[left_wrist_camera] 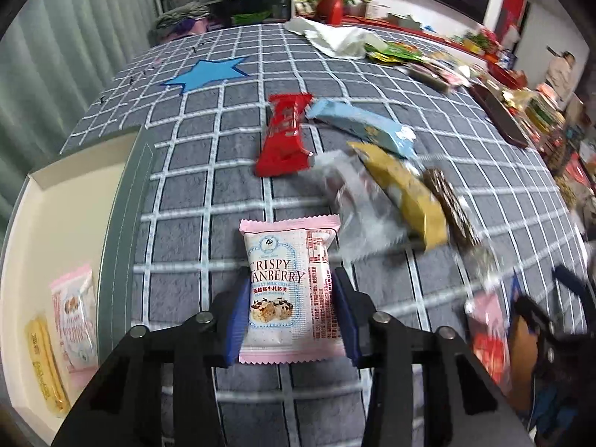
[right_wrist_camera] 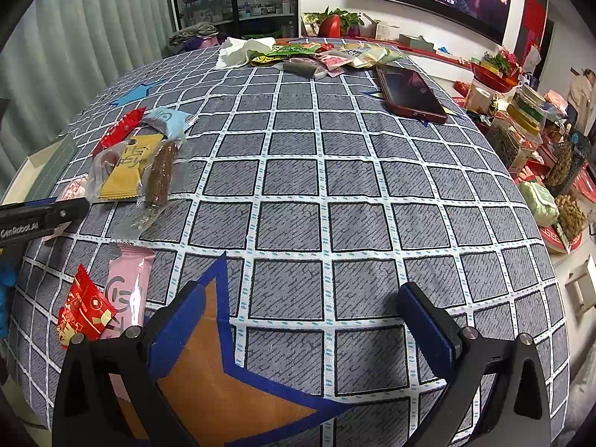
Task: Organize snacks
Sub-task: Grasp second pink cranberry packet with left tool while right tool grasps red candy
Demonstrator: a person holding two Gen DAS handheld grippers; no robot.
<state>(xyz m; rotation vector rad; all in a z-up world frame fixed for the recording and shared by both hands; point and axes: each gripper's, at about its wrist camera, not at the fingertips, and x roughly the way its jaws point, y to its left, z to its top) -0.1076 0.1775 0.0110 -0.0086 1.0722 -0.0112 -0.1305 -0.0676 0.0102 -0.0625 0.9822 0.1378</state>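
**Left gripper clamps cranberry pack, right idle**

Left gripper (left_wrist_camera: pixel 292 311) has its blue pads pressed on both sides of the pink Crispy Cranberry packet (left_wrist_camera: pixel 290 294), which lies flat on the checked tablecloth (left_wrist_camera: pixel 208 193), right of the open box (left_wrist_camera: pixel 44 231). Right gripper (right_wrist_camera: pixel 305 329) stands spread wide, empty, over the orange star patch (right_wrist_camera: pixel 231 383). Red snack (left_wrist_camera: pixel 285 136) lies farther off.

The cream cardboard box (left_wrist_camera: pixel 56 201) is cut off by the left wrist view's left edge; the clear crinkled plastic wrapper (left_wrist_camera: pixel 357 201) and pink and red packets (left_wrist_camera: pixel 488 335) near the right edge are motion-blurred, print unreadable; small distant packets (right_wrist_camera: pixel 320 57) are too small to identify.
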